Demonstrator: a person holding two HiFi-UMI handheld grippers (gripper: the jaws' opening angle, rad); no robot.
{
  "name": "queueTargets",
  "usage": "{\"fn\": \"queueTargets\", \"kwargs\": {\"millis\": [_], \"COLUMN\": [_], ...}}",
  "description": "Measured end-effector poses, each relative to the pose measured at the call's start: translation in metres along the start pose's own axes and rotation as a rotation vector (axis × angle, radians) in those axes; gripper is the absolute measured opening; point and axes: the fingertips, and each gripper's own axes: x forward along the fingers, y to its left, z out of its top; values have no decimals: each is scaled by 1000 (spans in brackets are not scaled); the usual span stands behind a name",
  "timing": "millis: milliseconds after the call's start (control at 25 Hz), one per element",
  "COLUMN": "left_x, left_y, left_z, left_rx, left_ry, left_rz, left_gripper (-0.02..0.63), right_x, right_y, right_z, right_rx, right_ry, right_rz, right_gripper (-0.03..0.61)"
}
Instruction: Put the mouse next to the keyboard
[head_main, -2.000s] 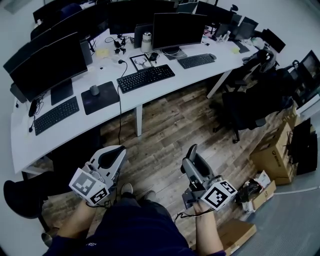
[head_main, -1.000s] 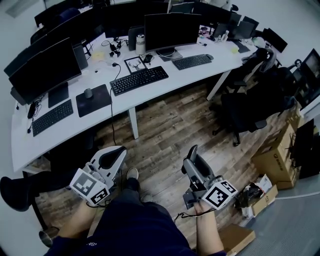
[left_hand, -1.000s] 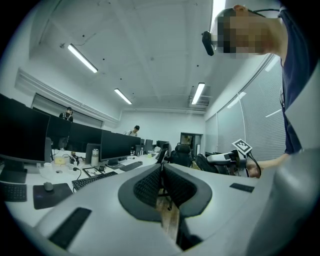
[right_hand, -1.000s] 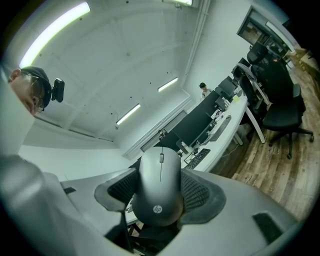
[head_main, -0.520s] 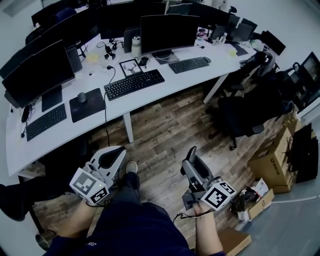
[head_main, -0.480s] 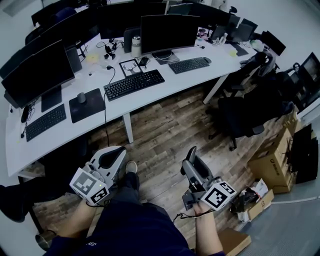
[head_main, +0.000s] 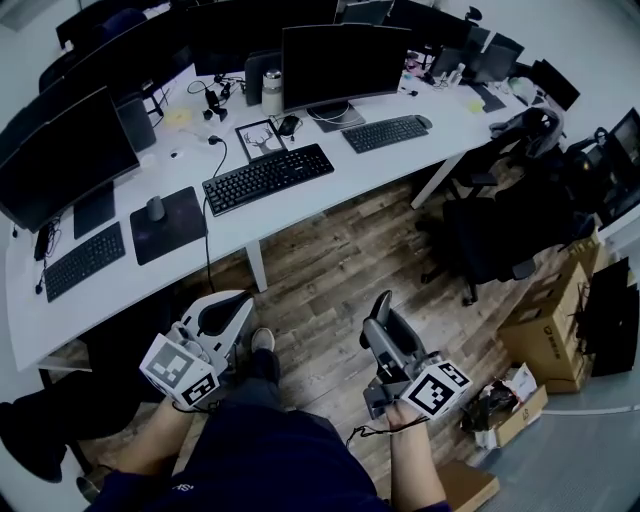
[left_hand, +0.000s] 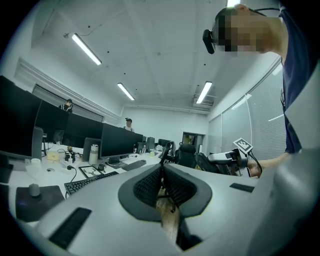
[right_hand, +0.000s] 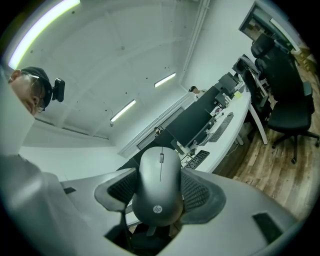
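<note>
The left gripper (head_main: 238, 300) is held forward with fingers pressed together, while the mouse (right_hand: 159, 185) is clamped in the right gripper (head_main: 384, 300).

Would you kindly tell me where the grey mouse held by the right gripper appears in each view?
Head view: not discernible, hidden at the right gripper, lower centre-right.
Left gripper view: not discernible, only the right gripper shows at right.
Right gripper view: grey mouse at lower centre, clamped between the jaws.
Shared landmark: the long white desk.

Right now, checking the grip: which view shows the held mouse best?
Right gripper view: the HP mouse sits clamped in the right hand-held gripper. Head view hides it behind that gripper; left gripper view misses it.
</note>
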Motion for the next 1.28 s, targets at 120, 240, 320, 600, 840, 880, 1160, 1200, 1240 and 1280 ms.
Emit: {"fn": "queueTargets", "kwargs": {"millis": [120, 240, 320, 600, 840, 880, 1160, 1200, 1240, 1280], "left_x": [16, 31, 41, 73, 96, 100, 116, 117, 119, 120], "left_y": [23, 44, 57, 108, 147, 153, 192, 197, 202, 206], "left_z": [2, 3, 4, 8, 14, 14, 18, 18, 18, 18], "left_rx": [-7, -16, -21, -36, -48, -50, -64, -66, -68, -69], "left_ry": [10, 20, 25, 46, 55, 56, 56, 55, 55, 55], "left_rz": [-9, -18, -26, -47, -68, -72, -84, -85, -86, -87], "left_gripper": [38, 38, 38, 38, 38, 38, 38, 38, 38, 38], "right_x": [25, 47, 62, 117, 158, 164, 206, 211, 216, 221], "right_y": [-8, -15, -20, -35, -42, -43, -49, -49, -49, -49], "right_z": [6, 11, 14, 24, 34, 36, 44, 44, 45, 46], "right_rx": [4, 11, 14, 26, 28, 28, 24, 22, 21, 19], "right_ry": [7, 14, 19, 34, 38, 40, 49, 51, 53, 56], "right_rz": [-9, -20, -29, -52, -71, -74, -92, -94, -95, -95], "right_gripper": [281, 281, 281, 281, 281, 281, 281, 281, 281, 281]}}
